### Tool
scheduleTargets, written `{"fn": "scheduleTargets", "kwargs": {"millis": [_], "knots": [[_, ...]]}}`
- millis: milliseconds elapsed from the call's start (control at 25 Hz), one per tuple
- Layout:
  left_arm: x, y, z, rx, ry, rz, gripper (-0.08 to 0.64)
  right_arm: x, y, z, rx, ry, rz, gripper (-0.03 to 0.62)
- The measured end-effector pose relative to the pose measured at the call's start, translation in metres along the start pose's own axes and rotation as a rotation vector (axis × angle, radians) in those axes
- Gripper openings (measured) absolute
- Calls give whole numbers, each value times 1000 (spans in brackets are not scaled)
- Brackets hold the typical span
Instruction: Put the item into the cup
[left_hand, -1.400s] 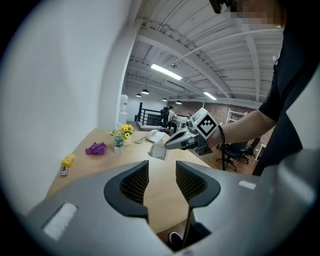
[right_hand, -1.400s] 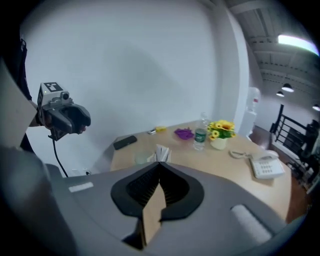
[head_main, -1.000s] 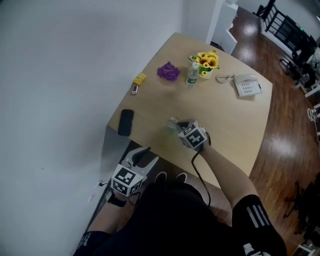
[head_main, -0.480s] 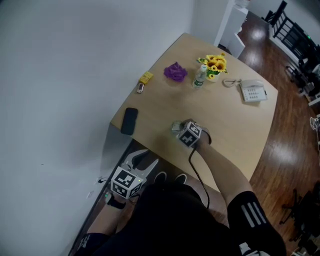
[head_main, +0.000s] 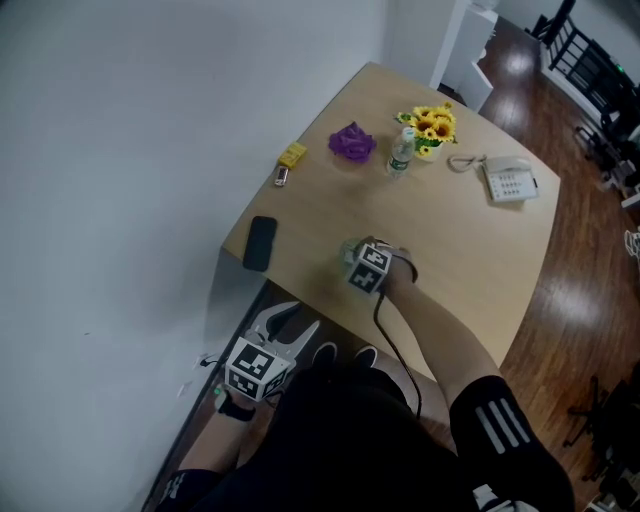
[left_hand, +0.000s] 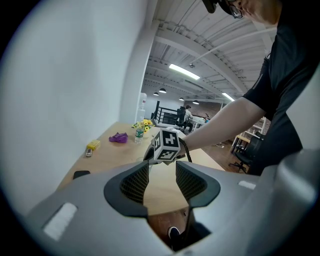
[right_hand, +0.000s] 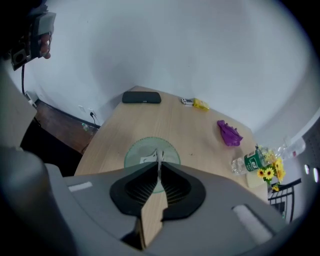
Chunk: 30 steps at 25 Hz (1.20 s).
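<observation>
A clear, greenish cup (right_hand: 141, 151) stands on the wooden table (head_main: 470, 250) near its front edge; in the head view the cup (head_main: 347, 251) is mostly hidden. My right gripper (head_main: 362, 262) hangs straight over its mouth. Its jaws are opening, with a thin white item (right_hand: 159, 158) still pinched between the tips above the cup. In the right gripper view, the right gripper (right_hand: 158, 169) points down into the cup. My left gripper (head_main: 287, 320) is held low beside the person's lap, below the table edge, open and empty. In the left gripper view, the left gripper (left_hand: 161, 181) faces the right one.
A black phone (head_main: 260, 242) lies at the table's left corner. Further back are a yellow object (head_main: 292, 155), a purple lump (head_main: 352, 143), a water bottle (head_main: 401, 155), a pot of sunflowers (head_main: 432, 128) and a white telephone (head_main: 507, 180). A white wall borders the table's left side.
My right gripper has shifted a little left and tipped down over the cup. The left gripper has stayed where it was.
</observation>
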<state>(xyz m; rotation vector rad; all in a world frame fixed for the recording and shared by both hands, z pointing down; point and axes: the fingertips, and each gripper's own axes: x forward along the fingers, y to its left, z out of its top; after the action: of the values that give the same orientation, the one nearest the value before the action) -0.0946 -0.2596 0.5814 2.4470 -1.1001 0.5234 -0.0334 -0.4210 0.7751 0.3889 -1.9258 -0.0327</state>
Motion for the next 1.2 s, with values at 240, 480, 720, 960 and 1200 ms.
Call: {"fn": "scheduleTargets", "kwargs": {"millis": [240,480,720,960,1200], "knots": [[-1,3,5,-3,-8,-1,164,-16,-3,12,44,-83,16,77],[2,0,14,20,-34,-40,164,-78,-10,24,178,-286,-11,92],[9,-10,22,71,-44,-125,164,-172,-14,9,376,-488,-91,91],[8,-29,27,154,-56,-248,164,-264,29,-34,640,-677,-130,87],[6,-58,14,225,-27,-388,164,-322,97,-76,856,-768,-299,43]]}}
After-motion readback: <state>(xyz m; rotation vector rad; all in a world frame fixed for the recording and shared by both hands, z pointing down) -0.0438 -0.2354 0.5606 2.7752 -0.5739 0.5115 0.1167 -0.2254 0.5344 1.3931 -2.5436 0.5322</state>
